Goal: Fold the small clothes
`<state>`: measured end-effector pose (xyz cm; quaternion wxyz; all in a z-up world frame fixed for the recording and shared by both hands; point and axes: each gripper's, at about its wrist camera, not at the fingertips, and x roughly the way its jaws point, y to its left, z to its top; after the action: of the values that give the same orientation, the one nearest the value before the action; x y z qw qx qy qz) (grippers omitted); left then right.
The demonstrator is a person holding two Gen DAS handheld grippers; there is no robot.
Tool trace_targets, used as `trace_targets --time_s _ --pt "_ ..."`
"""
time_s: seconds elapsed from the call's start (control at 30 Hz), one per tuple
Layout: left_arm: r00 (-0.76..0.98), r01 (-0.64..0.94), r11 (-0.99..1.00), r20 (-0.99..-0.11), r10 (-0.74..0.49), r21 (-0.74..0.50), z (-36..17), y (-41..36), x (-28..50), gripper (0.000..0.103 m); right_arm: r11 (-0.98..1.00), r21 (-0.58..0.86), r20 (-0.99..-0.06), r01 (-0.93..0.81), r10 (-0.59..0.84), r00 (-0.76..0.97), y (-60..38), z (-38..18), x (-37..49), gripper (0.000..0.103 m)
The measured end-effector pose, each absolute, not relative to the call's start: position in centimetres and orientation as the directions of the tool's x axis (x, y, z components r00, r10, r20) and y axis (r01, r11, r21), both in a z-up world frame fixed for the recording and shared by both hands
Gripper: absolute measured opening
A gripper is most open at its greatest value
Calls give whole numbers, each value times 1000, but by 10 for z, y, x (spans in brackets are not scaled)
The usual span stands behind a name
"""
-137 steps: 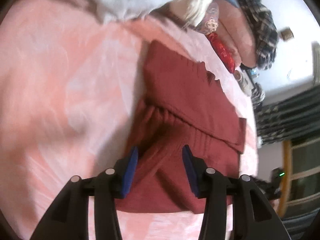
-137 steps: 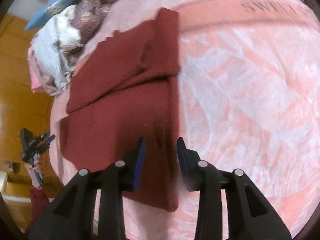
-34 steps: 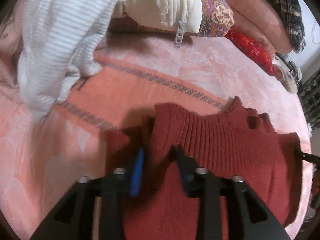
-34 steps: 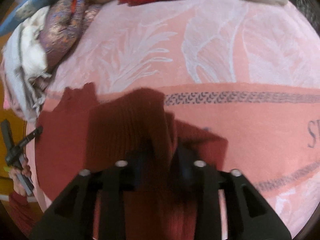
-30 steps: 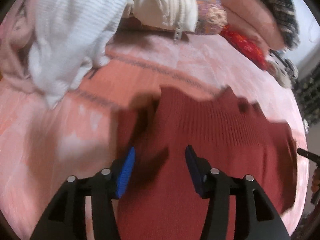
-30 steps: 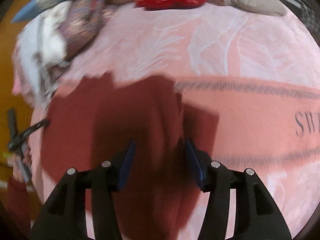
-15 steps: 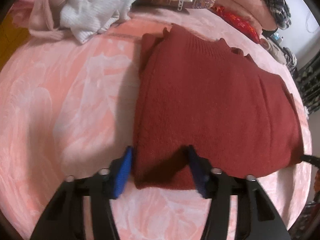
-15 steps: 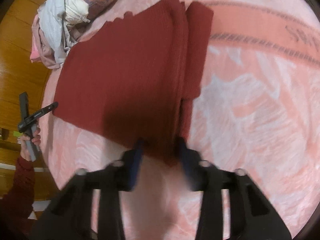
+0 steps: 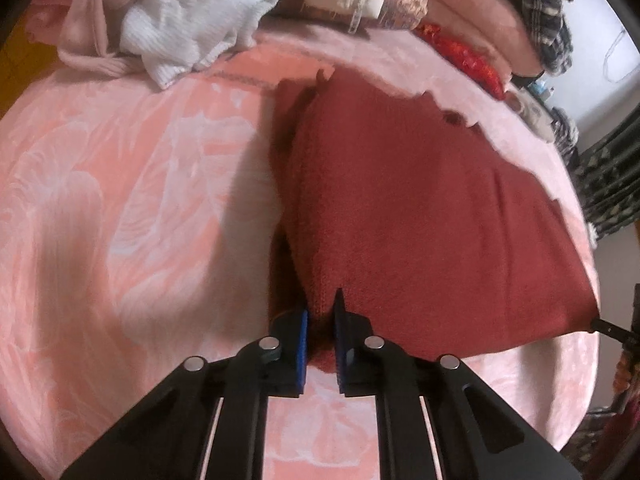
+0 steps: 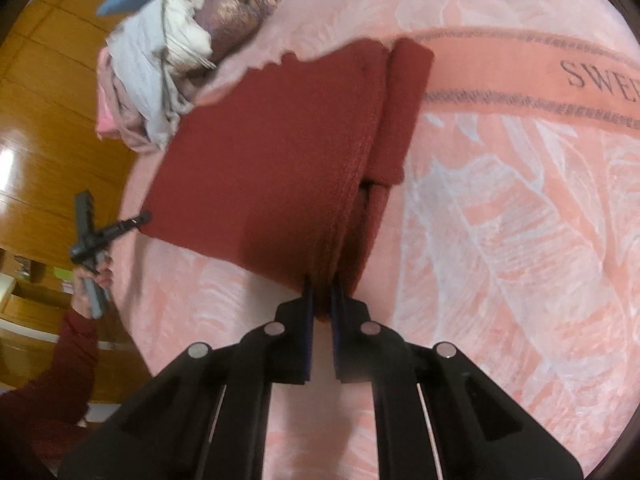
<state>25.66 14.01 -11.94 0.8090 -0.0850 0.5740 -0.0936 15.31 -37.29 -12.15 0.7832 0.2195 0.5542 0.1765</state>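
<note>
A bed covered by one pink blanket (image 9: 120,208) fills both views; its plush surface carries pale leaf patterns, a darker salmon band with a patterned border, and dark lettering (image 10: 596,80) cut off at the frame edge. Wooden flooring (image 10: 48,128) shows beside the bed in the right wrist view, and a white wall (image 9: 600,32) beyond it in the left wrist view.

One dark red knitted garment (image 9: 420,208) lies folded flat near the middle of the blanket, with a narrower folded layer showing along one side (image 10: 404,112).

At the far edge of the bed sits one heap of mixed clothes (image 9: 224,12), white, cream and pale pink, with a bright red patterned cloth (image 9: 464,56) and a plaid one (image 9: 540,4) further along.

There are two sets of tongs. The left tongs (image 9: 320,320) have just been closing and pinch the garment's near corner between the blue pads. The right tongs (image 10: 320,292) have likewise just been closing and grip the opposite near corner.
</note>
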Motion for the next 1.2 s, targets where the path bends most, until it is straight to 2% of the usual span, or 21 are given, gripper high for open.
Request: trace_targets --time_s 0.13,0.2,0.3,0.37,0.4,0.53,0.63,0.7,0.9,1.07,1.1,1.2 --pt "308 57 978 -928 -210 -203 -144 138 259 11 879 477 -853 21 457 253 -371 -166 161 6" --pt "315 65 980 -928 -197 -186 -145 135 259 11 869 493 -846 40 468 255 -371 -180 163 6" --pt "310 119 986 -938 -152 -120 -139 125 259 13 875 485 -849 13 467 249 -370 -172 167 10" --pt "304 125 986 -941 -147 -114 -128 124 260 18 885 466 -855 -8 453 253 -371 -157 170 24" --pt "313 121 984 -936 -162 -129 -116 124 260 18 893 449 -858 -18 437 271 -373 -146 172 27" --pt "395 151 974 -893 -214 -167 -75 115 268 17 895 442 -826 -66 435 358 -383 -101 201 27" --pt "411 170 963 -874 -260 -207 -64 95 293 17 910 409 -828 -70 403 390 -381 -83 243 27" --pt "410 176 963 -875 -259 -203 -70 76 316 20 918 394 -839 -54 383 387 -379 -83 276 33" --pt "355 120 971 -905 -234 -205 -111 58 357 22 922 382 -877 62 341 339 -391 -120 351 36" --pt "308 86 975 -925 -222 -205 -139 61 370 23 895 435 -871 96 391 297 -397 -148 369 33" --pt "306 82 973 -924 -229 -214 -142 62 371 23 899 428 -876 95 386 288 -395 -152 370 29" --pt "305 83 969 -920 -247 -232 -145 66 373 23 897 433 -875 93 393 284 -393 -157 373 7"
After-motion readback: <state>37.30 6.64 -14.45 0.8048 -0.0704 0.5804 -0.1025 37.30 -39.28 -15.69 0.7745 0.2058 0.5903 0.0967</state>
